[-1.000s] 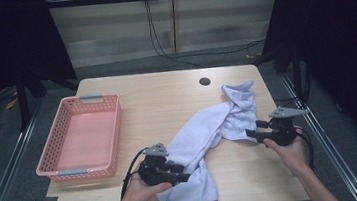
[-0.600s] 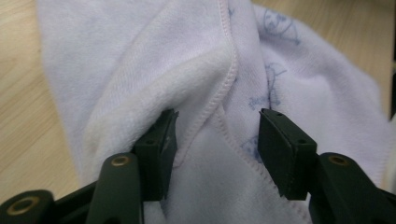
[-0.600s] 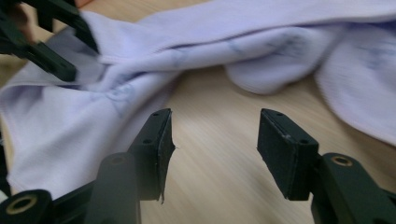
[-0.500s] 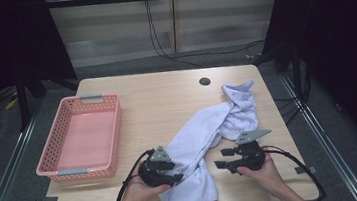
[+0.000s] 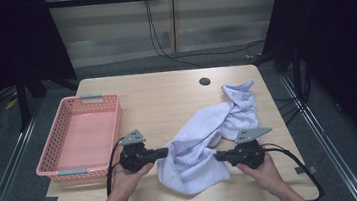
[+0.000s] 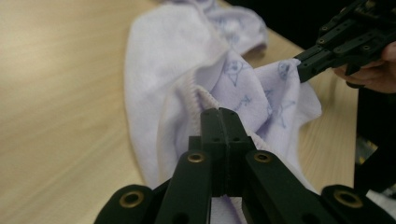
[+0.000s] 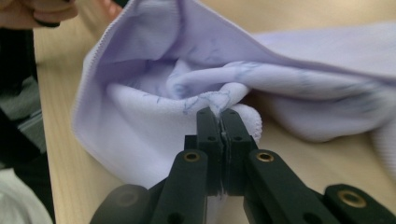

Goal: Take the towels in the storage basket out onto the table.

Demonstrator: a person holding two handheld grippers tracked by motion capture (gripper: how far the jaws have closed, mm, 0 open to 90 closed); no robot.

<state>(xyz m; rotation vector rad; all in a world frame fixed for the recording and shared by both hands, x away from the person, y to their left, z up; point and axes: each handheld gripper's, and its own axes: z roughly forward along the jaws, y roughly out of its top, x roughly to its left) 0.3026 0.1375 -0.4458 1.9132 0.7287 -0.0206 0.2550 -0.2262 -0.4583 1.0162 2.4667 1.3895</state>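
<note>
A pale lilac towel (image 5: 198,143) lies crumpled across the right half of the wooden table (image 5: 166,97). My left gripper (image 5: 166,152) points right at the towel's near left edge, and its jaws have just closed on a hemmed fold of the cloth (image 6: 159,60). My right gripper (image 5: 217,154) points left at the near right edge, and its jaws have just closed on a bunched fold (image 7: 140,121). In the left gripper view my own tips (image 6: 220,114) pinch the hem, and the right gripper (image 6: 303,65) grips the far corner. In the right gripper view its tips (image 7: 218,114) press the cloth.
A pink plastic basket (image 5: 53,170) sits at the table's left side, just left of my left hand. A round cable hole (image 5: 204,81) is in the tabletop near the back. The table's front edge lies close under both hands.
The right gripper swung from the towel's right side to its near edge. The left gripper shifted left, off the cloth to its edge. Both now pinch the towel.
</note>
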